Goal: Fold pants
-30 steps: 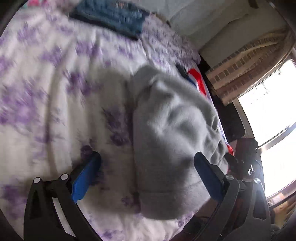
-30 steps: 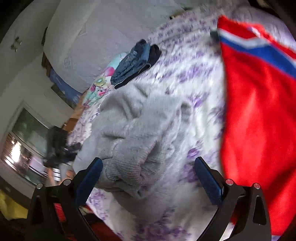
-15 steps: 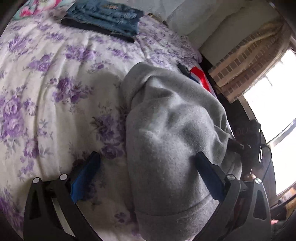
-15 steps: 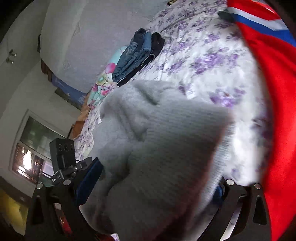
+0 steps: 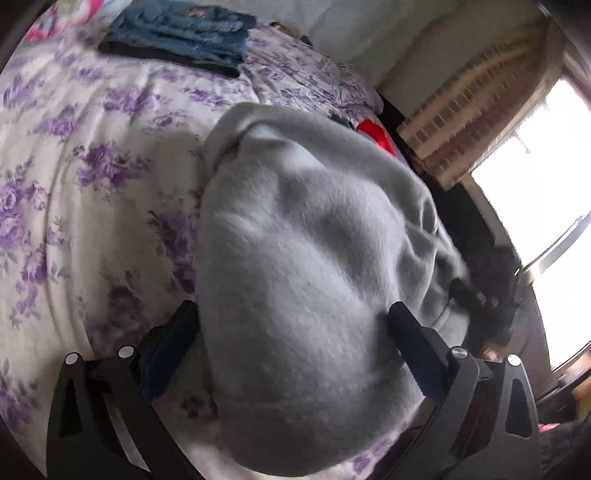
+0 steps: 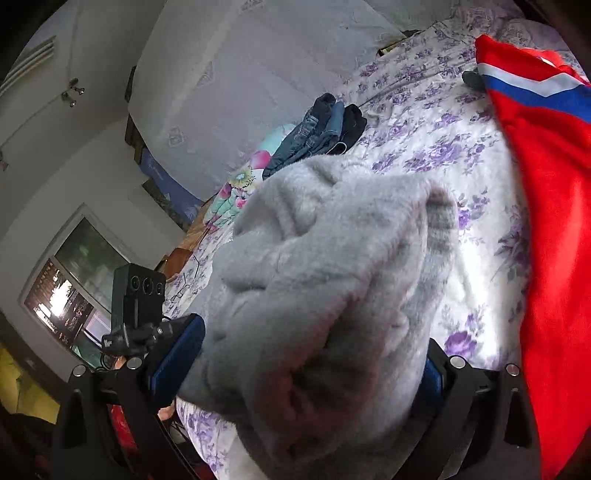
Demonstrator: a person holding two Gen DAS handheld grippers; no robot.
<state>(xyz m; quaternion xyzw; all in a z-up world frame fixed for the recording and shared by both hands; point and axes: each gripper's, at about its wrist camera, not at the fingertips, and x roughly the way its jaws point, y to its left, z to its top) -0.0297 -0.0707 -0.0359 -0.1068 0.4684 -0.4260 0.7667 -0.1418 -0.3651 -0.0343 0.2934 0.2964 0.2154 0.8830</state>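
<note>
Lying bunched on the flowered bed point(image 5: 74, 206), the grey pants point(image 5: 314, 258) sit between the spread fingers of both the left gripper point(image 5: 291, 339) and the right gripper point(image 6: 314, 354), neither clamped. Folded jeans point(image 5: 184, 33) wait near the pillows and a red garment point(image 6: 554, 221) lies beside; the folding looks barely begun.
</note>
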